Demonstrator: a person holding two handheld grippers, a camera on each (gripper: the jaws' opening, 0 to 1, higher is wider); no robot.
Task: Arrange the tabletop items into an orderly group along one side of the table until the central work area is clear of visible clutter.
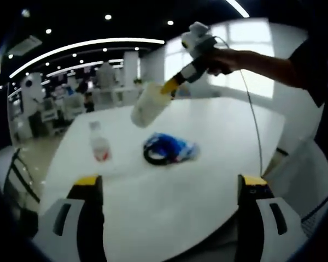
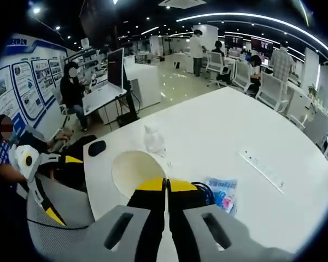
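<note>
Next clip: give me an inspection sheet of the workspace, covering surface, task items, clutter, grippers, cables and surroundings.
Surface: white table, mostly bare.
Job's things: paper cup lifted above the table; small bottle standing; blue packet lying beside a coiled black cable.
Clutter: white strip lying on the table; black mouse near its edge.
Grippers: right hand-held gripper shut on the paper cup's rim; left hand-held gripper open, over the near edge.
Cables: thin lead hanging from the right hand-held gripper.
Surroundings: open office, desks, chairs, several people.
</note>
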